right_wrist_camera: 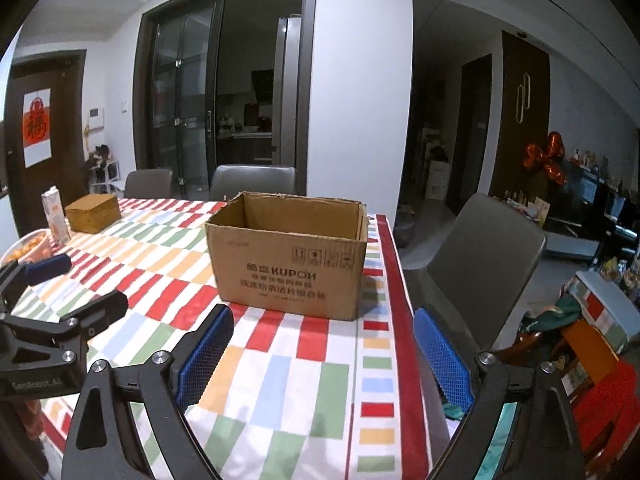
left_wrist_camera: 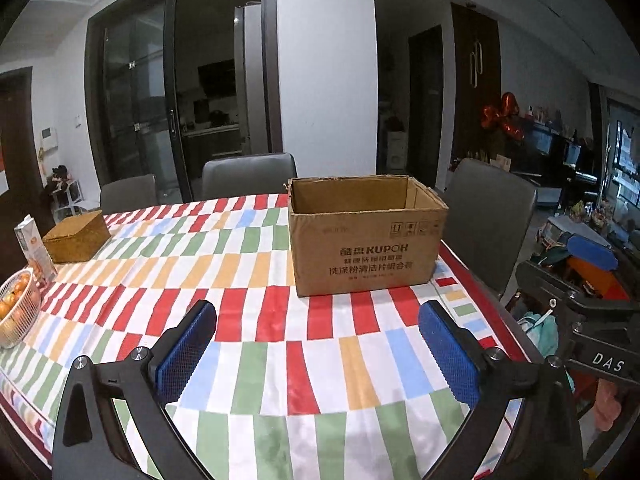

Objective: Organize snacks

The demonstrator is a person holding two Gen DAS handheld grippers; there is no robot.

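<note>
An open brown cardboard box [left_wrist_camera: 366,240] printed "KUPOH" stands upright on the checked tablecloth, near the table's right edge; it also shows in the right wrist view [right_wrist_camera: 286,264]. Its inside looks empty as far as I can see. My left gripper [left_wrist_camera: 318,330] is open and empty, held above the cloth in front of the box. My right gripper [right_wrist_camera: 324,338] is open and empty, near the table's right edge, also in front of the box. The left gripper shows at the left of the right wrist view [right_wrist_camera: 60,300]. No loose snack packets are in sight.
A woven lidded box [left_wrist_camera: 78,236], a drink carton [left_wrist_camera: 34,250] and a white basket of oranges [left_wrist_camera: 16,308] sit at the table's left. Grey chairs [left_wrist_camera: 490,224] stand around the table. Clutter lies on the floor at the right [right_wrist_camera: 592,344].
</note>
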